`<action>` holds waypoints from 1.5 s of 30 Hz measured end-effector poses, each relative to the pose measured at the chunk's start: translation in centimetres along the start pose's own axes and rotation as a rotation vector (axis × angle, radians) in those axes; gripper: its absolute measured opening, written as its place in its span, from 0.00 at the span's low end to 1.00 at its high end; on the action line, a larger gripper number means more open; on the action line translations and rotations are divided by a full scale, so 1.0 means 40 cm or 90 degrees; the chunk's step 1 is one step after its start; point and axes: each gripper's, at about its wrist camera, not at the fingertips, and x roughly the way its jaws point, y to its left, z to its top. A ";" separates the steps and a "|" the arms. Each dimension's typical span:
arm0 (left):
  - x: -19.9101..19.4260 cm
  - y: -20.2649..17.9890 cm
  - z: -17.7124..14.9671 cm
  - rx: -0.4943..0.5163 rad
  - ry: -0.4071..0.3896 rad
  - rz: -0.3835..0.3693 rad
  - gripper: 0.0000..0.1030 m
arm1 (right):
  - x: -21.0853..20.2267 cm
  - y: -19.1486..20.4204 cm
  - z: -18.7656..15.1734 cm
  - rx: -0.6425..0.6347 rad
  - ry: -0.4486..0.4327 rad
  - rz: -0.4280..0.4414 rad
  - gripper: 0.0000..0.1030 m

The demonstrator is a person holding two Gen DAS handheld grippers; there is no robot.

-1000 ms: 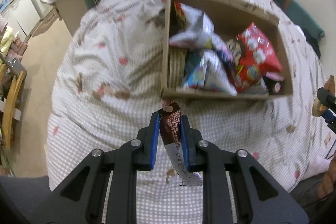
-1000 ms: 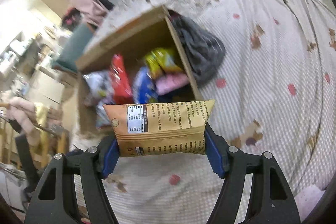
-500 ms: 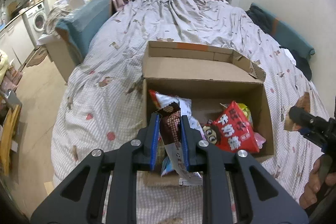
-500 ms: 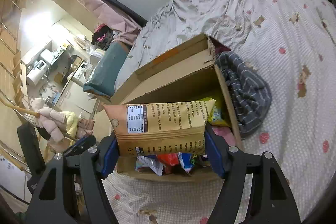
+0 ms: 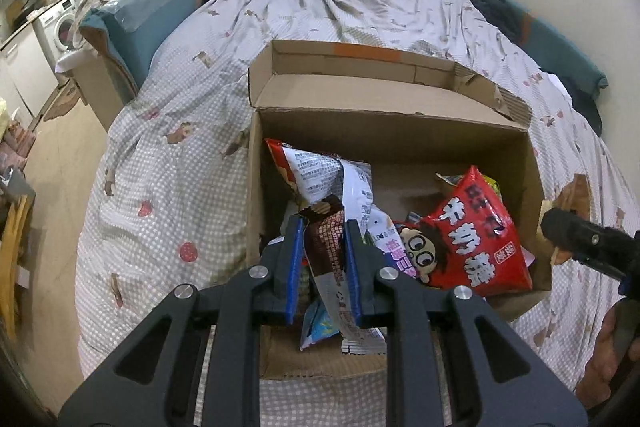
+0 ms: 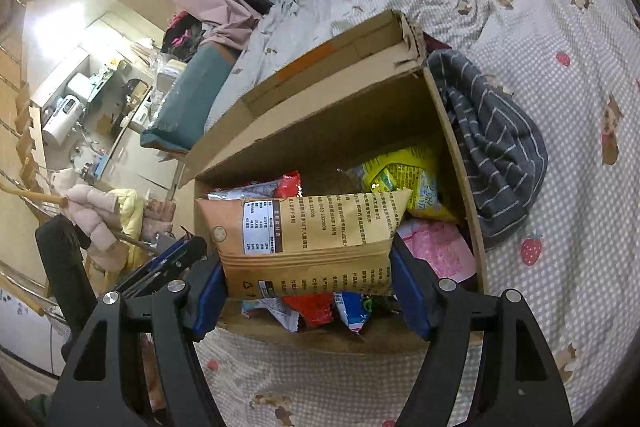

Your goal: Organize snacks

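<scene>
Closest to me, the left gripper [image 5: 322,259] is clamped tight on a slim brown snack wrapper [image 5: 325,239], its blue pads [image 5: 294,263] pressing both sides, with the silver tail of the wrapper hanging down below the jaws. It hangs over the near left corner of the open cardboard box [image 5: 400,131], which sits on the checked bedspread [image 5: 168,163]. The right gripper [image 6: 310,291] stands wide and holds a tan kraft snack pouch [image 6: 308,239] by its two short ends, printed back facing the camera; the pouch sits crosswise above the near edge of the same cardboard box [image 6: 332,123]. In the left wrist view the tip of that right gripper [image 5: 580,239] shows just off the box's right wall, with part of a hand [image 5: 608,347] below it. Inside the box lie a red bag with a cartoon face [image 5: 468,243], a white and red packet [image 5: 320,171] leaning at the left, a yellow bag [image 6: 404,179] toward the far right corner and a pink packet [image 6: 436,251] beneath it. Just outside the right wall a dark striped cloth [image 6: 492,147] is bunched against the cardboard. Further off, the rumpled bedding runs to the wall, a teal cushion [image 5: 148,15] leans at the bed's left edge, and a washing machine [image 5: 56,27] stands far left.
</scene>
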 end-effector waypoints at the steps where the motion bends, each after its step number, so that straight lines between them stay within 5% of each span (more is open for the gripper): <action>1: 0.002 0.000 0.000 0.000 0.001 -0.001 0.17 | 0.004 -0.003 -0.001 0.003 0.004 -0.001 0.74; 7: -0.006 -0.003 0.001 0.003 -0.006 0.003 0.19 | 0.013 -0.010 -0.008 0.012 0.013 -0.016 0.75; 10: -0.014 -0.006 0.000 0.002 -0.009 0.001 0.36 | 0.016 -0.004 -0.008 0.003 0.015 -0.025 0.77; 15: -0.040 -0.012 0.002 0.013 -0.040 0.014 0.72 | 0.009 0.019 -0.007 -0.019 0.009 -0.025 1.00; 28: -0.145 0.012 0.005 0.000 -0.086 -0.011 0.75 | -0.116 0.060 -0.006 -0.045 -0.103 -0.020 1.00; 30: -0.163 0.018 -0.002 -0.003 -0.085 -0.010 0.89 | -0.139 0.060 -0.015 -0.038 -0.110 -0.016 1.00; 35: -0.196 0.047 -0.041 -0.018 -0.086 0.008 0.95 | -0.205 0.056 -0.040 -0.027 -0.130 -0.022 1.00; 39: -0.209 0.070 -0.079 -0.025 -0.052 0.022 0.95 | -0.198 0.013 -0.085 0.022 -0.091 -0.077 1.00; 43: -0.247 0.085 -0.131 -0.030 -0.021 -0.006 0.95 | -0.123 -0.034 -0.163 0.068 0.031 -0.097 1.00; 45: -0.261 0.085 -0.152 -0.022 -0.016 -0.009 0.95 | -0.083 -0.014 -0.192 0.019 0.086 -0.111 1.00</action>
